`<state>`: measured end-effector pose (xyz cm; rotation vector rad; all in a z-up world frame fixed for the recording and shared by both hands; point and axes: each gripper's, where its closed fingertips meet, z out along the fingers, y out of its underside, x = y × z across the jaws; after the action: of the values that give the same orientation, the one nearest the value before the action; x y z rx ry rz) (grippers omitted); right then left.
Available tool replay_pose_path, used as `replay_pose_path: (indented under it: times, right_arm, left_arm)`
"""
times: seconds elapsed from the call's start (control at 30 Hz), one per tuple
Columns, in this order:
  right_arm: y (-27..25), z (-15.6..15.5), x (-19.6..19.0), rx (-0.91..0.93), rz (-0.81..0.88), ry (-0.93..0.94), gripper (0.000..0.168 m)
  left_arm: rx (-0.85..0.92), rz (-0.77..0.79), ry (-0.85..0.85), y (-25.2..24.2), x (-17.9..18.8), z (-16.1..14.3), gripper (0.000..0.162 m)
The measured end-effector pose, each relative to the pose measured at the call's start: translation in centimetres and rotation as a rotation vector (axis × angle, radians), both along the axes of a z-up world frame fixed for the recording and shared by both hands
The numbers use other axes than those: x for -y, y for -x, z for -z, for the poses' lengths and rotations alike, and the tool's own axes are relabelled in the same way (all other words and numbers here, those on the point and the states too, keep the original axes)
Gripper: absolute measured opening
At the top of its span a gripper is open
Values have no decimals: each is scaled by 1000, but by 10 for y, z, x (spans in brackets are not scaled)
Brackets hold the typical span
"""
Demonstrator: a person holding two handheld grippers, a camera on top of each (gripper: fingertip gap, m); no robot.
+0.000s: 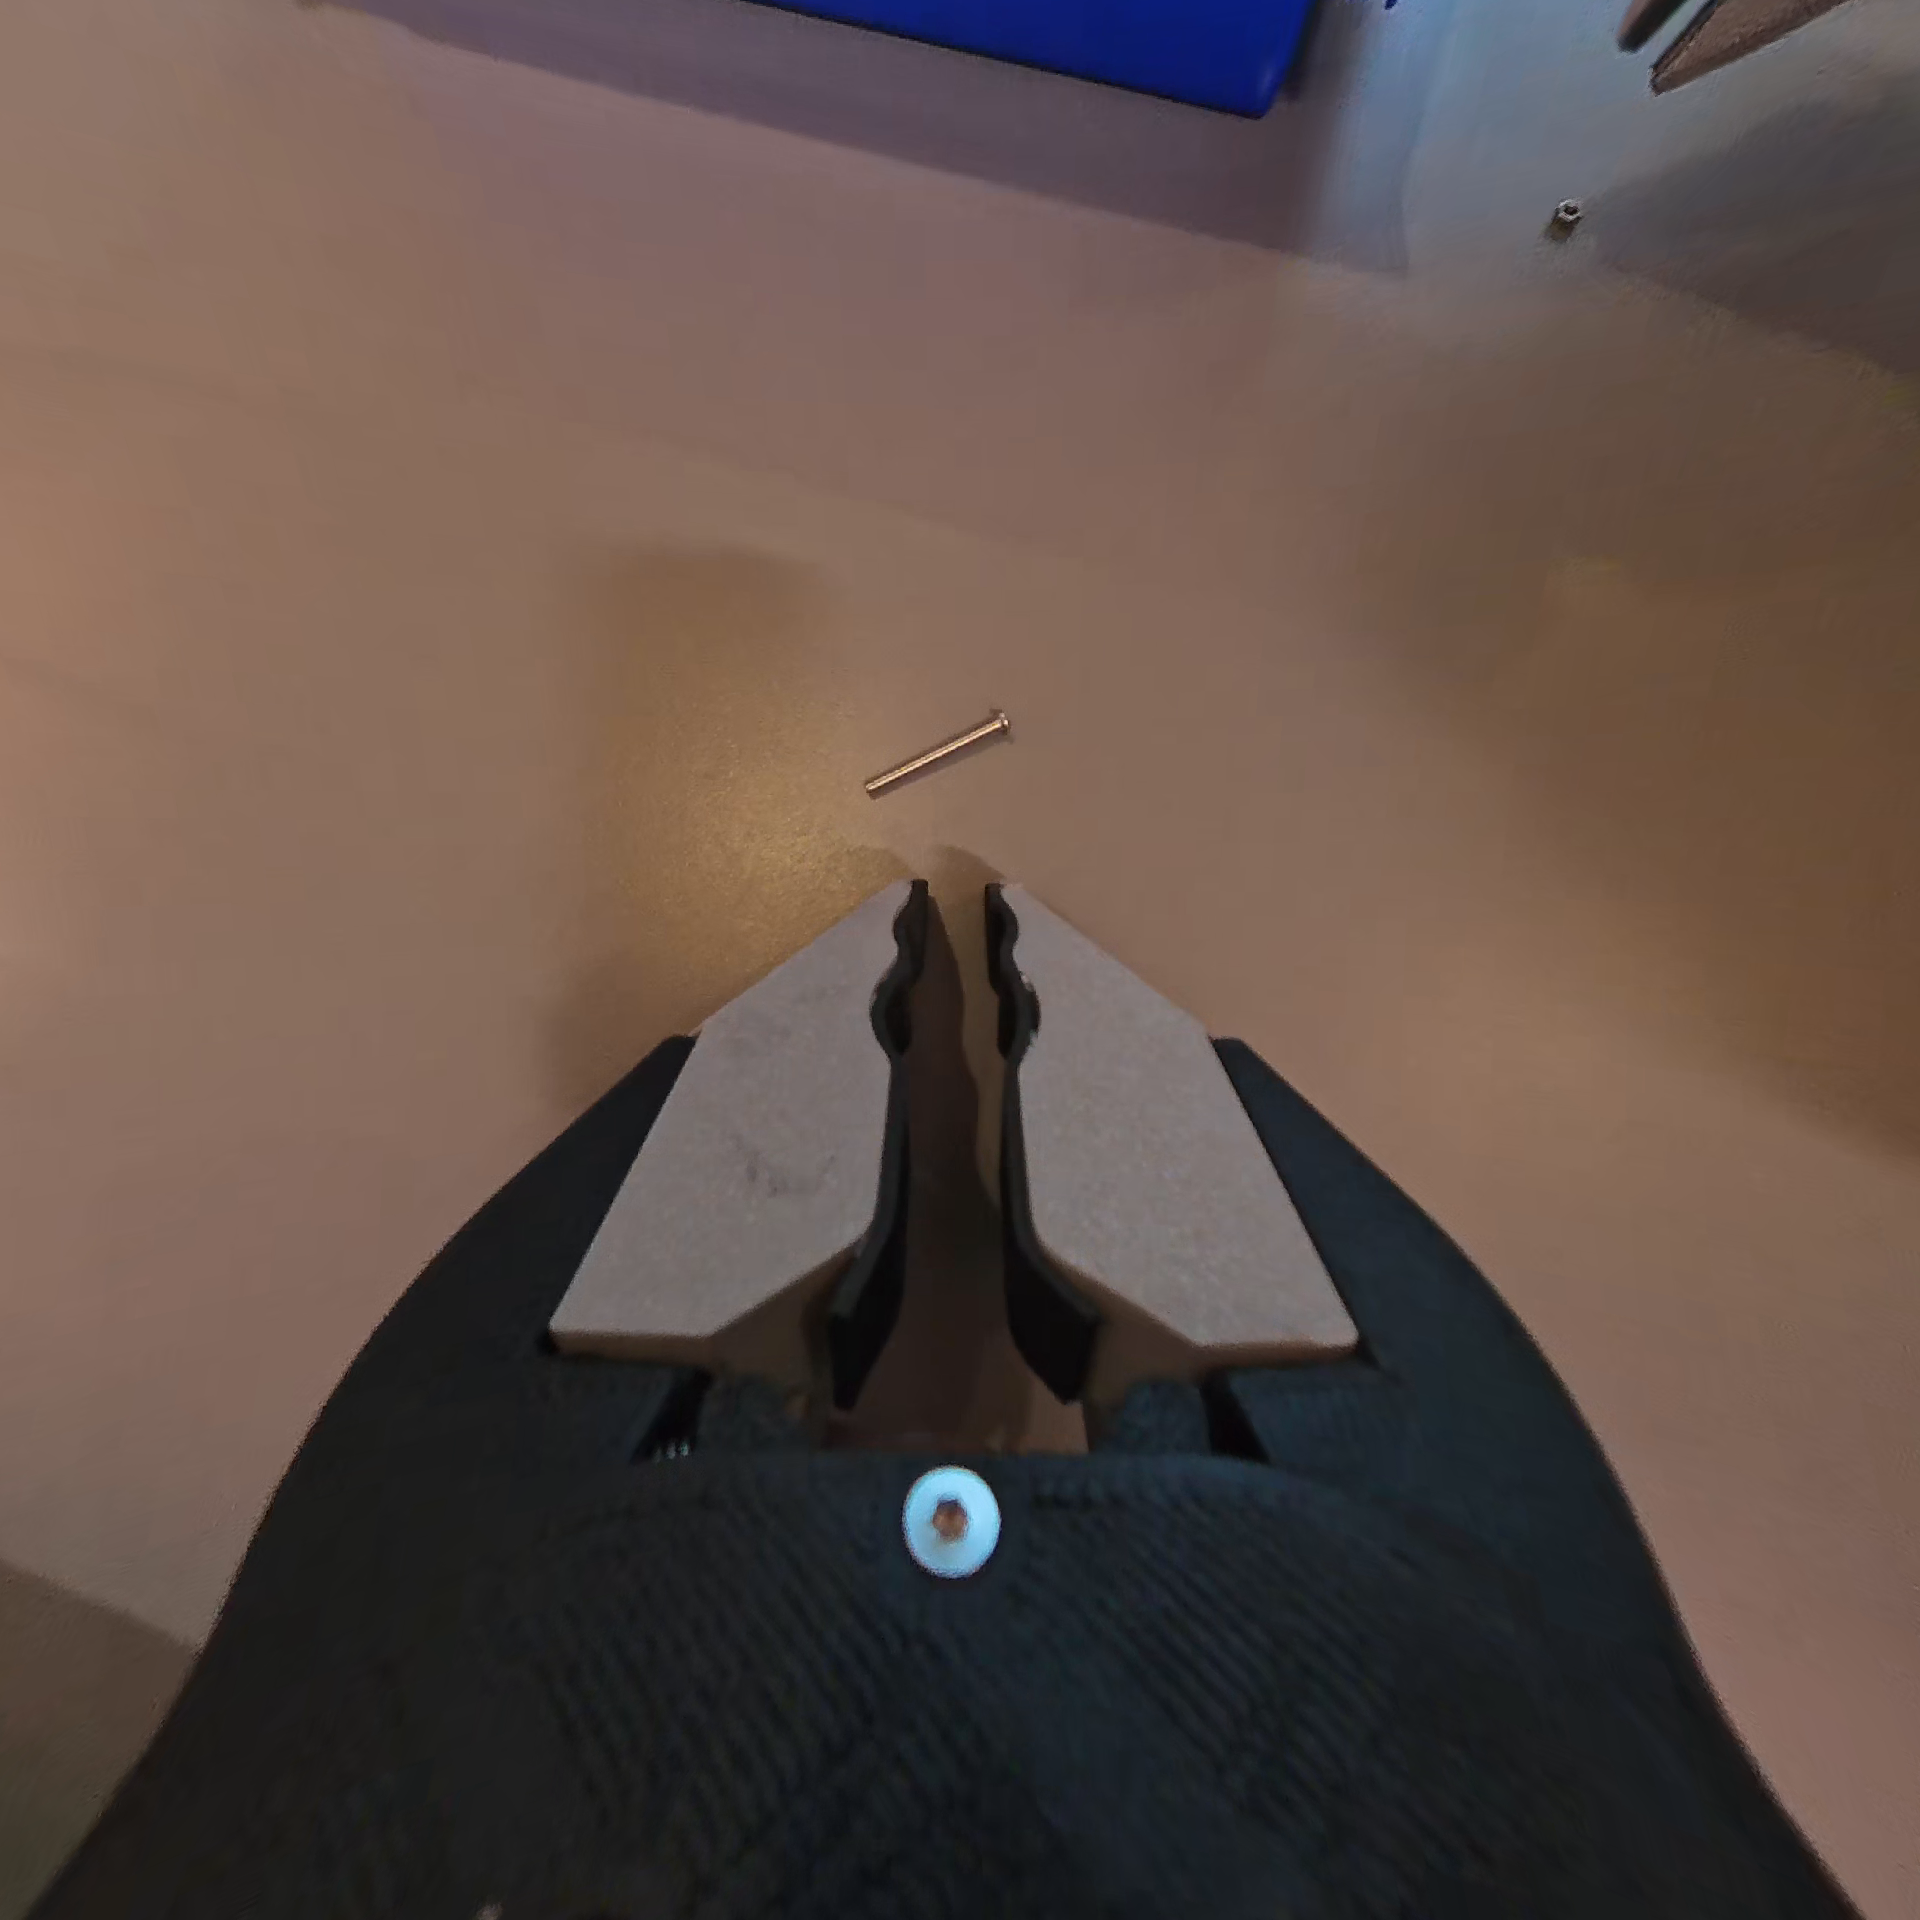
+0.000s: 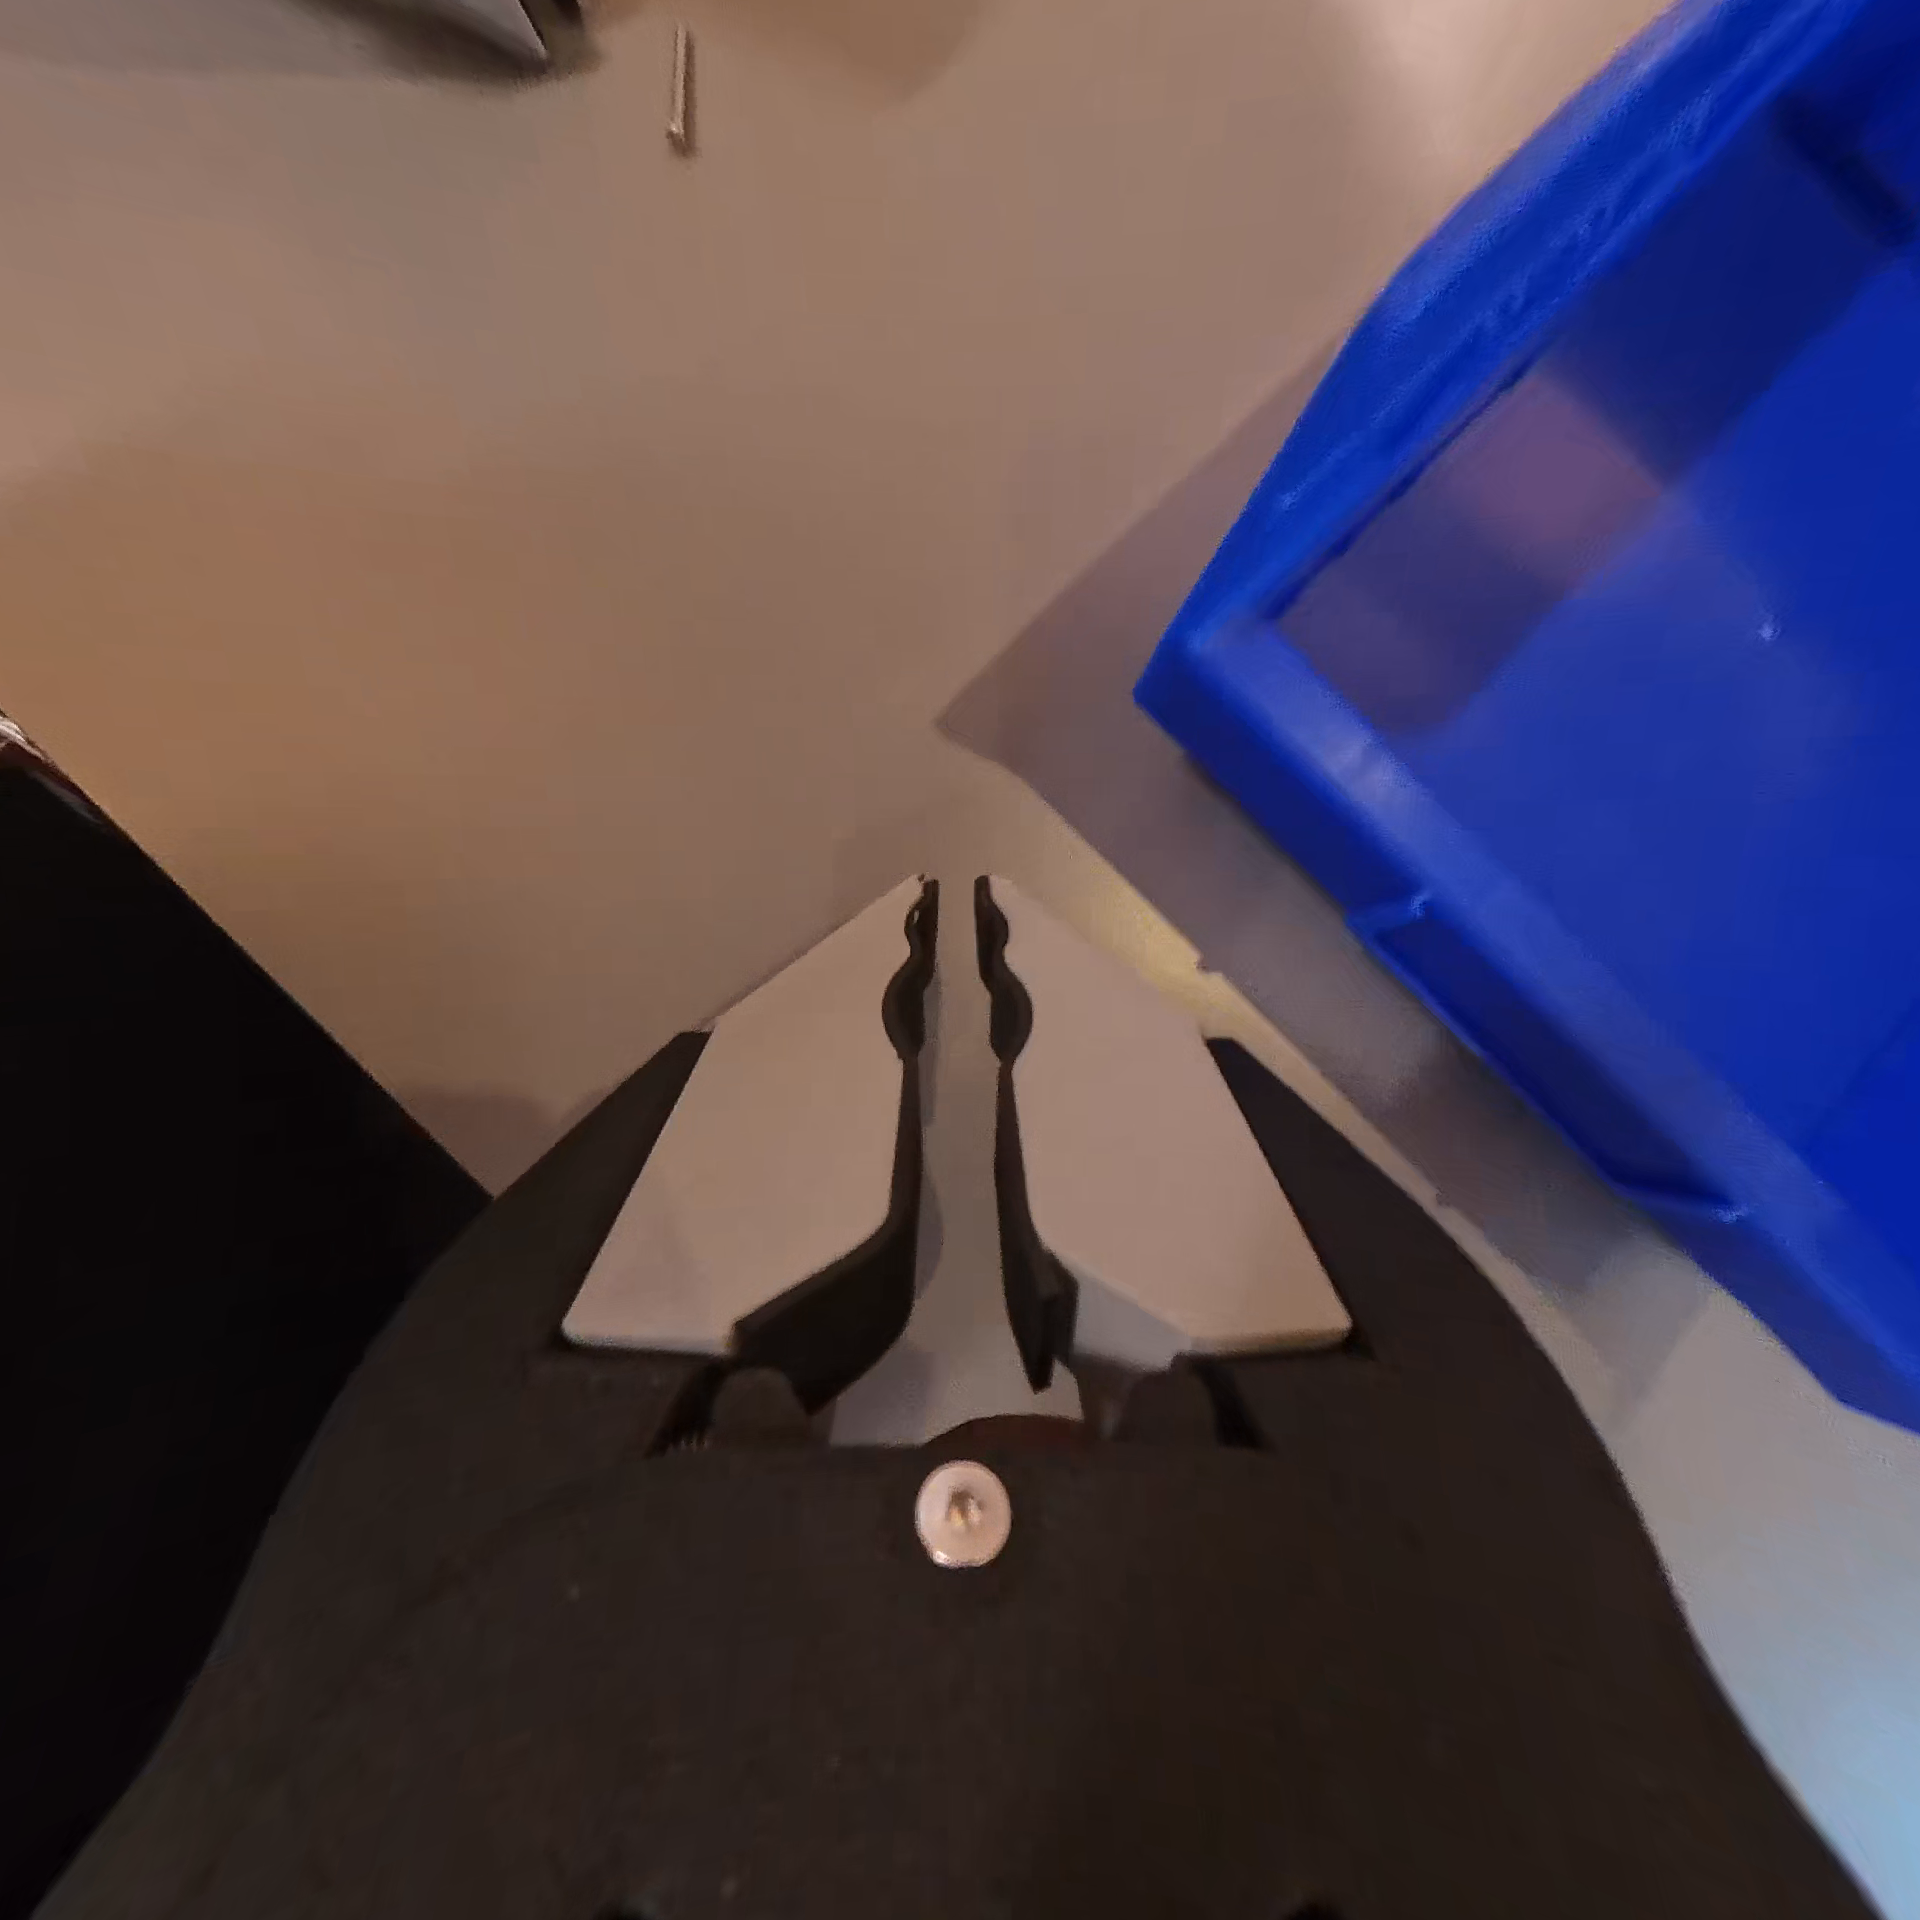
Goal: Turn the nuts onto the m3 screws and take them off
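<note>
- Just ahead of the left gripper [image 1: 951,885], empty and slightly parted: screw [image 1: 937,754] flat on the surface [image 1: 416,623], above frame centre, head toward upper right.
- Farther from the right gripper [image 2: 954,881], likewise narrowly parted and empty.
- Nut [image 1: 1566,216] far off, upper right.

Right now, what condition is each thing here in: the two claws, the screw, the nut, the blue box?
Left claw: slightly open, empty, just short of the screw.
Right claw: slightly open, empty.
Screw: lying flat on the table, bare, no nut on it.
Nut: loose, far from the screw.
Blue box: open-topped.
</note>
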<state>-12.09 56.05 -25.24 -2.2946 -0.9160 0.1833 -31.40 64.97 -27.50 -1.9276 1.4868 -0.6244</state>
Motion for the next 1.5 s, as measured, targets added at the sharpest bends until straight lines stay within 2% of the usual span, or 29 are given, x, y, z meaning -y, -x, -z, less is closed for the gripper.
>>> replay_pose_path:
  times: [0.2,0.43,0.6,0.77,0.87,1.0,1.17,1.27,1.4,1.5]
  right_arm:
    - [5,16,5,-22,-4,53,3]
    - [25,22,-20,-57,-20,37,10]
    - [31,-12,-28,-133,-4,-51,11]
    - [77,-34,-29,-276,-70,-80,14]
    - [114,-19,-44,-242,-119,-63,16]
    - [151,-3,-81,-134,-151,-85,16]
    - [168,24,-105,-4,-161,30,18]
    - [172,24,-106,-18,-179,58,0]
    - [173,24,-109,-5,-214,56,0]
    - [185,9,-115,-130,-240,-3,0]
  left_arm:
    - [0,0,-6,-1,0,0,9]
    - [6,2,-1,-1,0,0,9]
    - [1,1,-3,0,-1,0,10]
    - [-9,-23,-14,2,-5,0,15]
    - [-2,-45,-7,3,-9,0,17]
    - [28,-79,38,5,-14,-1,19]
    - [137,-197,69,13,-35,-18,23]
    - [240,-254,88,18,-47,-35,23]
    - [325,-280,128,21,-52,-48,23]
    - [345,-285,140,21,-53,-49,23]
